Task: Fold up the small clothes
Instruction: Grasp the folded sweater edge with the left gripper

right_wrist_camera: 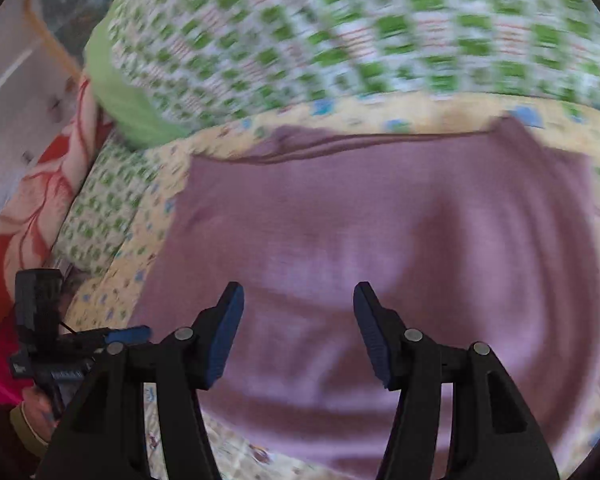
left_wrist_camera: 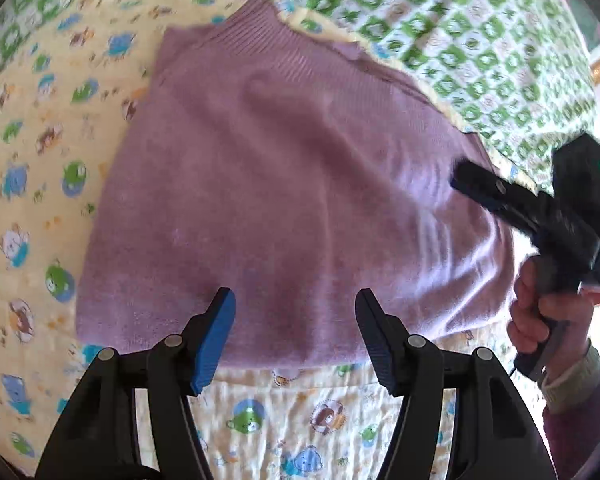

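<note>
A small mauve knit sweater [left_wrist_camera: 284, 184] lies folded into a rough rectangle on a yellow cartoon-print blanket [left_wrist_camera: 40, 184]. My left gripper [left_wrist_camera: 296, 320] is open and empty, its fingers just above the sweater's near edge. My right gripper [right_wrist_camera: 298, 312] is open and empty over the sweater [right_wrist_camera: 380, 240]. The right gripper also shows in the left wrist view [left_wrist_camera: 476, 184], at the sweater's right side. The left gripper shows in the right wrist view [right_wrist_camera: 128, 334] at the lower left, beside the sweater. The right wrist view is blurred.
A green-and-white patterned quilt [left_wrist_camera: 460, 40] lies beyond the sweater, bunched into a roll in the right wrist view [right_wrist_camera: 340, 40]. A red floral cloth [right_wrist_camera: 40, 184] is at the far left. The person's hand [left_wrist_camera: 540, 316] holds the right gripper's handle.
</note>
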### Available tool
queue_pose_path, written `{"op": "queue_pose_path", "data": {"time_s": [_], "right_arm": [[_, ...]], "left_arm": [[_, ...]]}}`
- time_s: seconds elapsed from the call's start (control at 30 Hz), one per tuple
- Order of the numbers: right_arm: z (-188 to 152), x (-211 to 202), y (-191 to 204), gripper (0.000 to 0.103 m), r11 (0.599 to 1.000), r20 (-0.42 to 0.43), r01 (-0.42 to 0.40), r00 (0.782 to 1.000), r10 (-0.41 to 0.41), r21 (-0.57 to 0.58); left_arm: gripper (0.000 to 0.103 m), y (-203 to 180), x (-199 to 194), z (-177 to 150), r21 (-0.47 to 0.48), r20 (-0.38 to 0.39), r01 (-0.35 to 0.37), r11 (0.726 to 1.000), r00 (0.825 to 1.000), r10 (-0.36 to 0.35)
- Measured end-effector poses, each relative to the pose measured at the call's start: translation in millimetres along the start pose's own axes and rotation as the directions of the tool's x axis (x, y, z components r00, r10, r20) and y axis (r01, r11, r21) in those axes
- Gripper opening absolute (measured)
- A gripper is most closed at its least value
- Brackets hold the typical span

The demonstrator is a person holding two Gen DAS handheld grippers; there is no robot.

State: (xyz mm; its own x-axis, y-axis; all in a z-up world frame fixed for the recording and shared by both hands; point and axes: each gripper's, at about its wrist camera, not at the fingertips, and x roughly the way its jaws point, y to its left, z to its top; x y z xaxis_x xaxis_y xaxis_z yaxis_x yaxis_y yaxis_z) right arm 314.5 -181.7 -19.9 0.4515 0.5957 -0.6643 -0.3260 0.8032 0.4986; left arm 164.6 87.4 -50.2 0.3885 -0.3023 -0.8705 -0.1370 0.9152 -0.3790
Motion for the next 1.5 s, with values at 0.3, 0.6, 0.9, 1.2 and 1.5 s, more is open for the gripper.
{"op": "queue_pose_path", "data": {"time_s": [0.3,0.6,0.9,1.2,1.5], "right_arm": [[59.1,52.3,-31.6,0.06,0.967,0.051,0.227,0.971,-0.234,0.112],[30.6,-8.6,7.9,0.062,0.989,0.156,0.06,0.984,-0.081,0.137],[-10.4,-2.7,29.9,0.063,0.987,0.07,0.022,0.997,-0.033,0.161],[17.0,0.3,42.0,0.063,0.992,0.034,-0.007,0.999,0.003,0.123],[82.1,54.0,68.6,0.078,0.993,-0.148,-0.089,0.984,0.099,0.075]], "left_arm": [[0.063,21.8,1.9,2.0,-0.064,-0.049,-0.15,0.987,0.988,0.147],[0.081,90.3,-13.0,-47.8,-0.504,0.013,0.041,0.863,0.999,-0.04],[0.042,94.5,4.5,-4.3,-0.473,0.121,0.079,0.878,0.992,-0.025],[0.009,-11.8,-32.1,14.6,-0.089,0.201,0.0,0.996,0.979,0.018],[0.009,-84.6,2.4,4.3,0.104,0.141,-0.025,0.994,0.99,0.01]]}}
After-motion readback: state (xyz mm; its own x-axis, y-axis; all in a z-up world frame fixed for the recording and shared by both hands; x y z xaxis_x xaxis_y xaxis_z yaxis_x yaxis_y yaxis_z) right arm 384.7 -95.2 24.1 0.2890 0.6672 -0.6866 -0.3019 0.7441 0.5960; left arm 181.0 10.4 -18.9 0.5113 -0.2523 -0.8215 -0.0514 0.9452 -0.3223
